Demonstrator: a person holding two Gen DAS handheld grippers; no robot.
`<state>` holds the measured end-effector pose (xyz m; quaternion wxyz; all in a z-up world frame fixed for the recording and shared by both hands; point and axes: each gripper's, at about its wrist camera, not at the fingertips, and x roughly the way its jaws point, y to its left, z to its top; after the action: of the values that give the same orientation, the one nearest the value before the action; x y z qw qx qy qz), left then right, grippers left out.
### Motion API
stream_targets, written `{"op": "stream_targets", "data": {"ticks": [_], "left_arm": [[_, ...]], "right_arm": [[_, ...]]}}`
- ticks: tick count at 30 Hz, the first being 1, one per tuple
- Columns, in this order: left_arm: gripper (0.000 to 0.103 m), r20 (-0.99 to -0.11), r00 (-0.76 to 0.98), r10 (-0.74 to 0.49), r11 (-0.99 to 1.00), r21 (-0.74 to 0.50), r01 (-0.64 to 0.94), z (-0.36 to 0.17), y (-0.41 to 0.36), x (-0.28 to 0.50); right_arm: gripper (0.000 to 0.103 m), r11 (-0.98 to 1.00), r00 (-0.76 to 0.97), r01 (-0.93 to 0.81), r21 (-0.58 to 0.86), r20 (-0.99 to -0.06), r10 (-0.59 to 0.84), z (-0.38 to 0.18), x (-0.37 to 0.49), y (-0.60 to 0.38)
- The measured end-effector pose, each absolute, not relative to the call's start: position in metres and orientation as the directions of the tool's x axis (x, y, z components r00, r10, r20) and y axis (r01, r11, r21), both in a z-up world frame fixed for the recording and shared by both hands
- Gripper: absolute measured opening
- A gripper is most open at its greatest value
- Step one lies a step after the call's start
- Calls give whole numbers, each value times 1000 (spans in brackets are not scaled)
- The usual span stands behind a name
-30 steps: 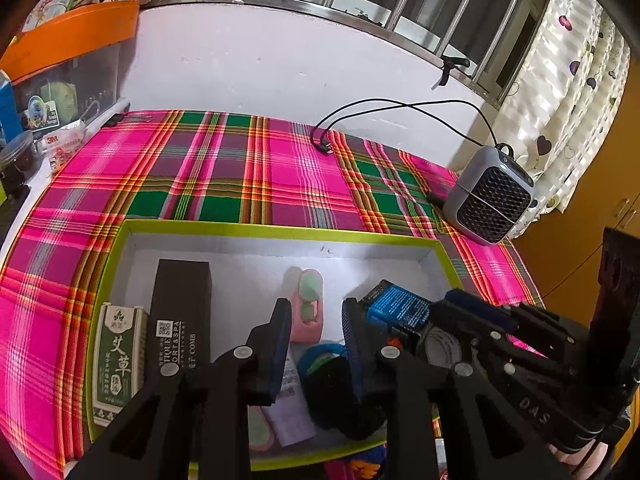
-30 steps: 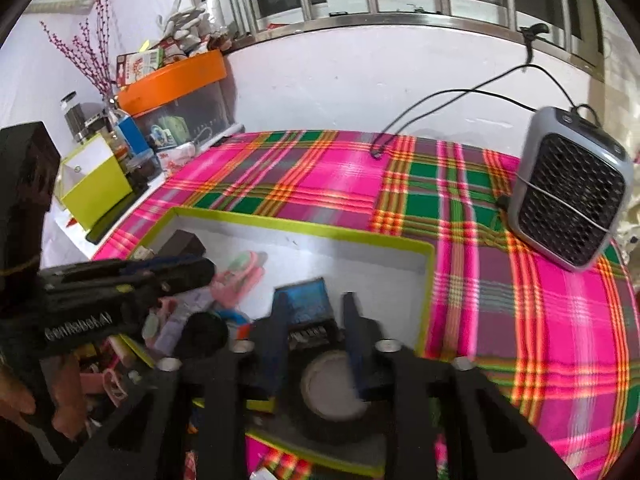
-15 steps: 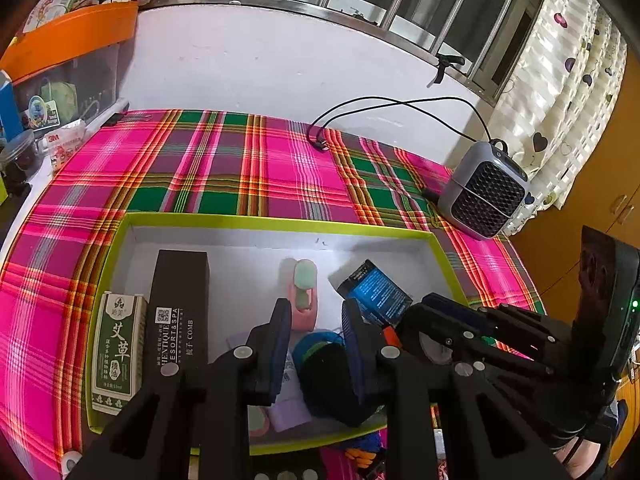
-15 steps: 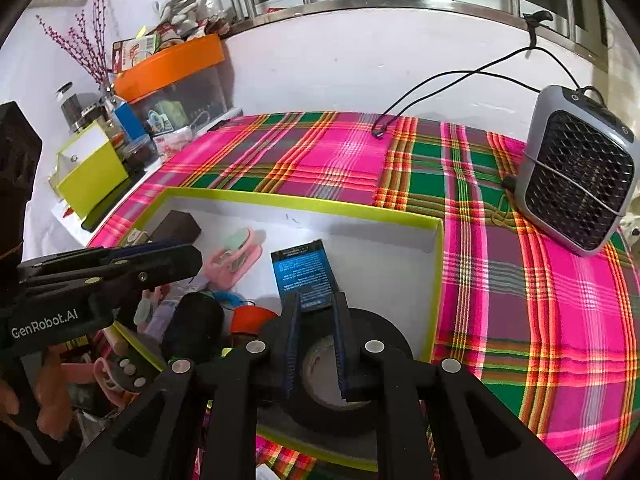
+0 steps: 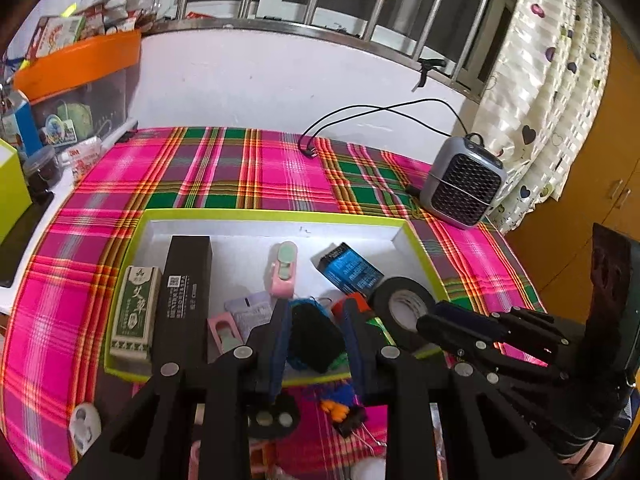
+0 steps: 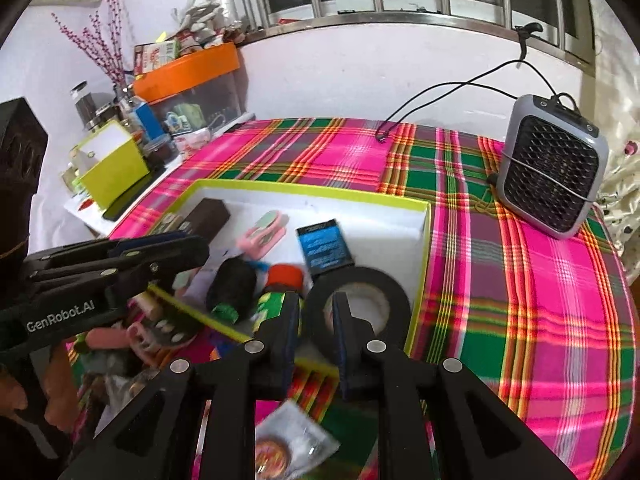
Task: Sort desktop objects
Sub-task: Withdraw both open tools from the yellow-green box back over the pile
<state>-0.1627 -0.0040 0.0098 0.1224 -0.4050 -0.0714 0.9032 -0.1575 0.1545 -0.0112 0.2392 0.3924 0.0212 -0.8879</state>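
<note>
the right gripper (image 6: 315, 312) has its two black fingers closed to a narrow gap on the near wall of a black roll of tape (image 6: 360, 308), one finger outside the ring and one in the pale core. the roll is wide, matte black, with a whitish inner core, and sits at the near right corner of a shallow lime-green tray with a white floor (image 6: 426, 216). the left gripper (image 5: 316, 332) has its fingers parted around a black fuzzy object with blue and green trim (image 5: 314, 338); whether they press it i cannot tell. in the tray beyond lie a blue and black packet (image 5: 350, 270), a pink and mint clip-like item (image 5: 284, 270), a long black box (image 5: 186, 280) and a green and white packet (image 5: 134, 308). the tray rests on a pink and green plaid cloth (image 6: 520, 280), with a grey mesh-front fan heater (image 6: 550, 180) to the right.
</note>
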Motion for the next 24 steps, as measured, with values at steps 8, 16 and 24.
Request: {"op": "stream_targets", "data": {"ticks": [8,16,24], "left_arm": [[26,-706,-657,263,-965,-195,-177,22,7,-134],[26,-706,-666,240,-971,-168,-172,27,14,-115],[26,-713,-664,225,-974,-156,-163,26,18,-100]], "right_arm": [[20,-875,-581,461,146,-696,-422,1,-128,160],[21,-870,-575,470,147,-698,-428,3,-108,163],[25,-868,-577,476,143,-694,-431,7,-92,171]]}}
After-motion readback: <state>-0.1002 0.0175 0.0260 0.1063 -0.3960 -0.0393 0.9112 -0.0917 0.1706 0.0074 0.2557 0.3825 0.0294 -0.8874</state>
